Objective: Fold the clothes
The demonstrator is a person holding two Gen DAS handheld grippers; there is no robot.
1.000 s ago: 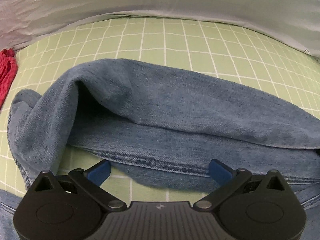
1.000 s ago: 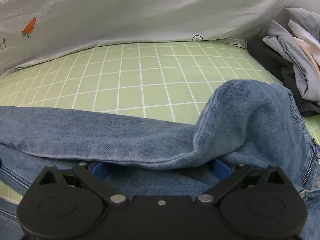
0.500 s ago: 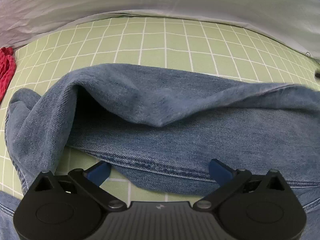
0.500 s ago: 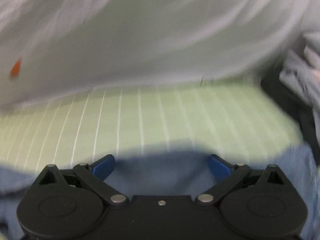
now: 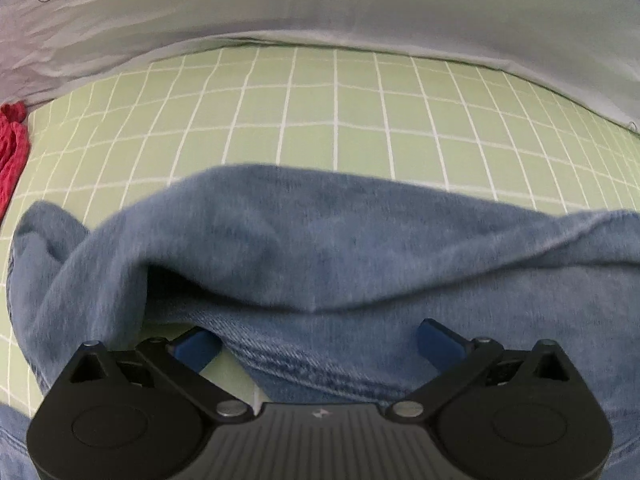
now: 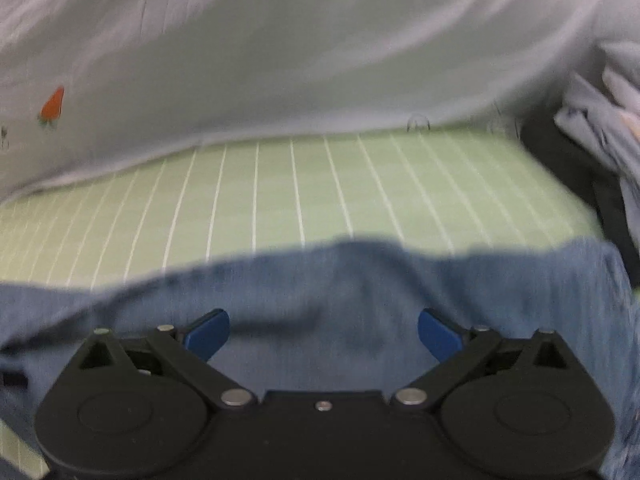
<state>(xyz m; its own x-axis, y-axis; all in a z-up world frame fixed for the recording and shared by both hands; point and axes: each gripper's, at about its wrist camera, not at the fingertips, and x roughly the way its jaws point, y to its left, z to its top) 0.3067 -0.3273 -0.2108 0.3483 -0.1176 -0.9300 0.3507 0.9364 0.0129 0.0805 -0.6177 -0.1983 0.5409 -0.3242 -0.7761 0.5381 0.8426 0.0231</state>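
Jeans point(image 5: 320, 248) lie half-folded on the green gridded bench point(image 5: 320, 120); left tool point(image 5: 320, 340) and right tool point(image 6: 324, 332) both spread, gripping nothing; next move likely calls for re-pinching the denim edge.

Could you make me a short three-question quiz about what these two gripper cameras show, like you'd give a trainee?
1. True or false: the left gripper has its jaws spread wide apart.
2. What lies on the green checked mat in front of both grippers? A) a white towel B) blue denim jeans C) a black sock
3. Fill in: at the far left edge of the left wrist view there is a ____ knitted cloth.

Key
1. True. The right gripper is spread wide too.
2. B; the denim is bunched in loose folds.
3. Red.
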